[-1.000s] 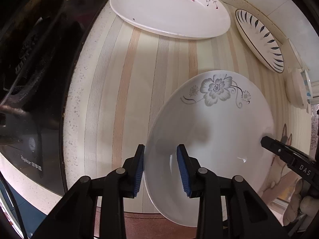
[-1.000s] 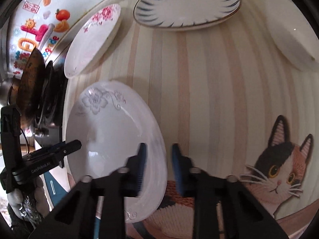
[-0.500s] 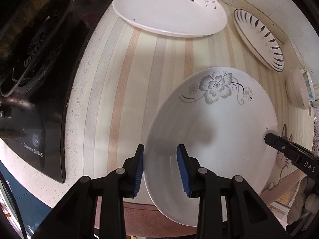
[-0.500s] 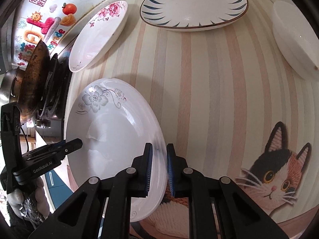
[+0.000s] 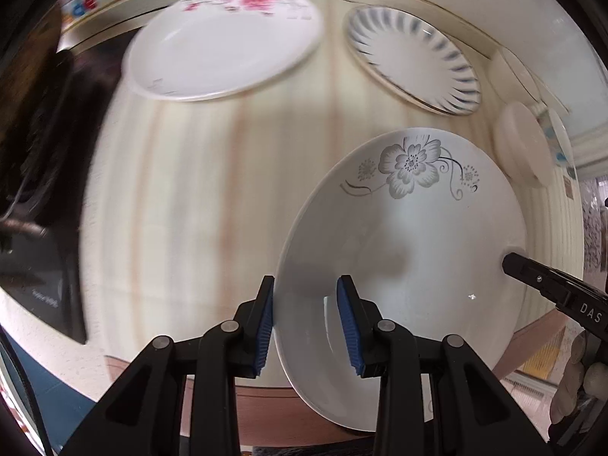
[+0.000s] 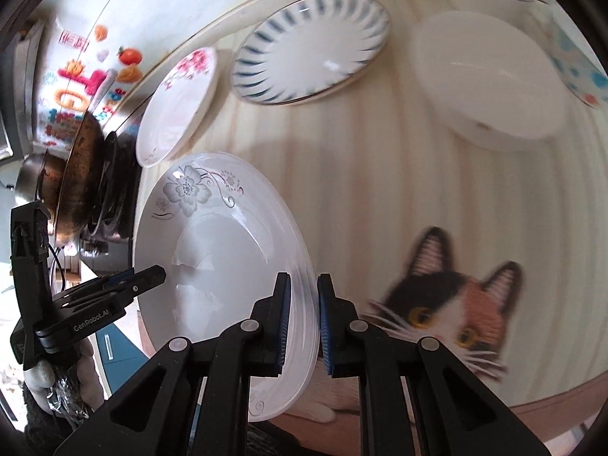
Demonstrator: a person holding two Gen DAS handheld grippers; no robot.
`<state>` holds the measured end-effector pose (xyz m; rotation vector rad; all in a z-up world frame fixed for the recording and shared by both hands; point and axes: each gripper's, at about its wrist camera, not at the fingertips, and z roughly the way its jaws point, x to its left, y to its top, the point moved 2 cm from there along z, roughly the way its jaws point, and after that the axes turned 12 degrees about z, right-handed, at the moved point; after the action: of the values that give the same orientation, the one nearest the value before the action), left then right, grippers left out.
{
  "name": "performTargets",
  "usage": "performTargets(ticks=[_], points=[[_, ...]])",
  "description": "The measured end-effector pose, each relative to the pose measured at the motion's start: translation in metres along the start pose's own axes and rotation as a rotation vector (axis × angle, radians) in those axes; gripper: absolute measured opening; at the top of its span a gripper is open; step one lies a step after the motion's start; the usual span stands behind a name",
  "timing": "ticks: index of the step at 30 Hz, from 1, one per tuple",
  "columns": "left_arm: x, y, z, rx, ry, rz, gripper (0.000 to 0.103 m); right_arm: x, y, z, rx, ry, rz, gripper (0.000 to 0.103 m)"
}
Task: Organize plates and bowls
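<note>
A white plate with a grey flower (image 5: 410,235) is held above the striped counter mat, seen too in the right wrist view (image 6: 212,250). My left gripper (image 5: 306,323) straddles its left rim, with a gap beside the right pad. My right gripper (image 6: 304,319) is shut on its right rim. A pink-flower plate (image 5: 224,45), a blue-striped plate (image 5: 414,64) and an upturned white bowl (image 5: 522,144) lie at the back.
A black stove (image 5: 34,197) with a dark wok (image 6: 79,174) is at the left. A cat-print mat (image 6: 452,300) covers the counter's front right. More white dishes (image 6: 573,57) stand at the far right by the wall.
The right gripper has closed on the plate's rim. Both grippers and the plate have risen and shifted; the back plates now appear closer to centre.
</note>
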<state>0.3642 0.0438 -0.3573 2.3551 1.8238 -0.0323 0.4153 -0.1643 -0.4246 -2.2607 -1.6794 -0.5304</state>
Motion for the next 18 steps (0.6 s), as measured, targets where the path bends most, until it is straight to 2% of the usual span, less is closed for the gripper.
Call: performTargets(ticks=[8,14,18], points=[[-0.053,0.021,0.026,0.03,-0.014,0.052,0.03,-0.073,0.002,-0.018,-0.013,-0.026,0.105,0.016],[-0.071,0.035,0.032,0.026,-0.003,0.065,0.03,-0.103,0.008,-0.019,-0.013,-0.037,0.134,0.016],[-0.071,0.032,0.031,0.03,0.006,0.058,0.03,-0.112,0.014,-0.018,-0.006,-0.037,0.139,0.016]])
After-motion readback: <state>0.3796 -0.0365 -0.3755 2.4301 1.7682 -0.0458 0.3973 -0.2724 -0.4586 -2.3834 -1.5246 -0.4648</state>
